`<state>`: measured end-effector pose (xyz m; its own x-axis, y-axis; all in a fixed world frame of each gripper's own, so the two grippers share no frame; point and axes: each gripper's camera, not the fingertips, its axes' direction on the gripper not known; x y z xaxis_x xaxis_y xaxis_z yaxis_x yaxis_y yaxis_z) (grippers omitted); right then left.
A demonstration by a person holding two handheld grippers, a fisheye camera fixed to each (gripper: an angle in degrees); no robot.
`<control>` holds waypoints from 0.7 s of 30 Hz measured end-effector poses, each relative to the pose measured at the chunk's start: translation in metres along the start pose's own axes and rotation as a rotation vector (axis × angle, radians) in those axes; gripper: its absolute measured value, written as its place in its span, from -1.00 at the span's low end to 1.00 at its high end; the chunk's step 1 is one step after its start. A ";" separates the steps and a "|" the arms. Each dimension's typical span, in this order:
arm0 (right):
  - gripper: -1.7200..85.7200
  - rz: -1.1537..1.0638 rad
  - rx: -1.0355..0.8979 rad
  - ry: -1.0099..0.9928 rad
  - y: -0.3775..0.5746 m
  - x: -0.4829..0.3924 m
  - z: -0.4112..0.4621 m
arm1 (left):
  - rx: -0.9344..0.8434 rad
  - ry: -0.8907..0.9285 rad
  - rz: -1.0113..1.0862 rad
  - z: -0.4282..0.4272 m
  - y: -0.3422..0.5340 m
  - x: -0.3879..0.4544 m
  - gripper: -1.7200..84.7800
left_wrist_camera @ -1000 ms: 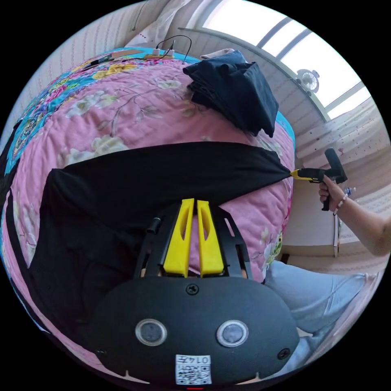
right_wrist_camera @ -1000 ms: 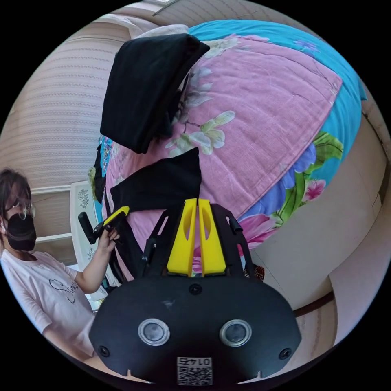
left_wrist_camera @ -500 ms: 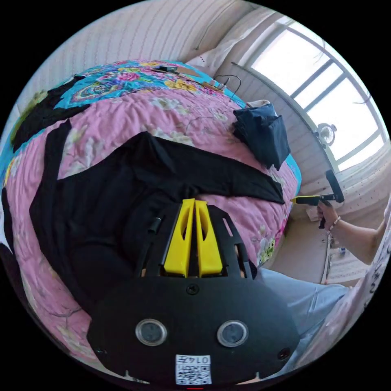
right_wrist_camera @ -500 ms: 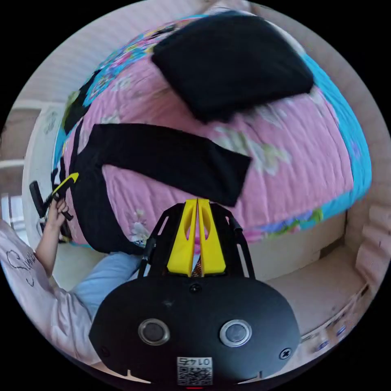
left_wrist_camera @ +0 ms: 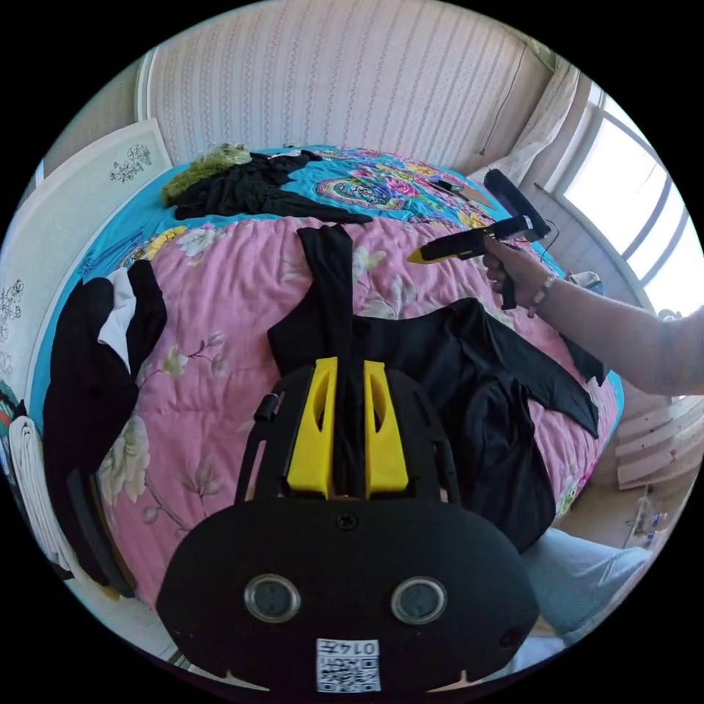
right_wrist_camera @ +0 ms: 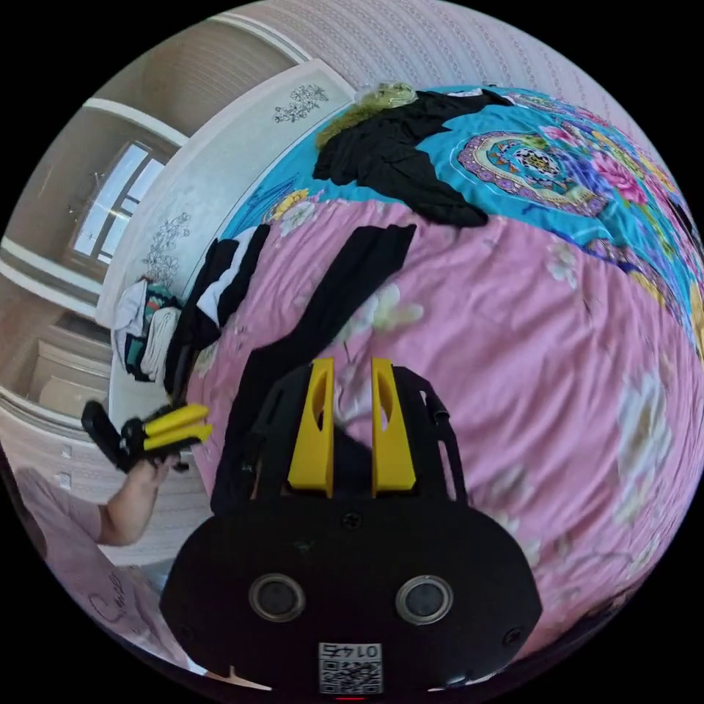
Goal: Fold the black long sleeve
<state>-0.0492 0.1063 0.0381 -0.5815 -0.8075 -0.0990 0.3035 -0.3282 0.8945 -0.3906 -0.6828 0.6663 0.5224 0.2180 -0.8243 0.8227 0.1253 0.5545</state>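
A black long-sleeve shirt (left_wrist_camera: 469,381) lies spread on a pink floral quilt (left_wrist_camera: 220,323) covering a bed. One sleeve (left_wrist_camera: 334,286) stretches straight away from the shirt body toward the head of the quilt; the other sleeve (left_wrist_camera: 565,389) trails toward the quilt's near edge beside the person's leg.

The left gripper (left_wrist_camera: 346,367) hovers above the shirt near the base of the far sleeve, jaws parted, holding nothing. The right gripper (right_wrist_camera: 350,367) floats over the quilt beyond the shirt body, jaws also apart and empty; the far sleeve (right_wrist_camera: 345,286) lies ahead of it. In the left gripper view the right gripper (left_wrist_camera: 422,255) points toward that sleeve.

The next step is probably folding the far sleeve across the shirt body. To do it well, pinch the cuff cleanly through a single layer, lift only slightly, carry it over the body, and lay it flat without dragging the shirt.
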 end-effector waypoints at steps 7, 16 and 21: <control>-0.77 0.184 -0.108 0.109 -0.066 0.081 0.144 | -0.151 -0.004 -0.066 0.044 -0.078 0.008 -0.89; -0.95 0.012 -0.038 -0.071 0.055 0.157 0.166 | -0.207 0.136 0.037 -0.067 -0.117 0.026 -0.92; -0.84 0.004 -0.007 -0.026 0.051 0.223 0.213 | -0.140 0.088 0.033 -0.138 -0.199 -0.006 -0.96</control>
<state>-0.3241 0.0141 0.1545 -0.5996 -0.7959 -0.0840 0.3112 -0.3286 0.8917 -0.5888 -0.5753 0.5766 0.5218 0.3078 -0.7956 0.7628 0.2492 0.5967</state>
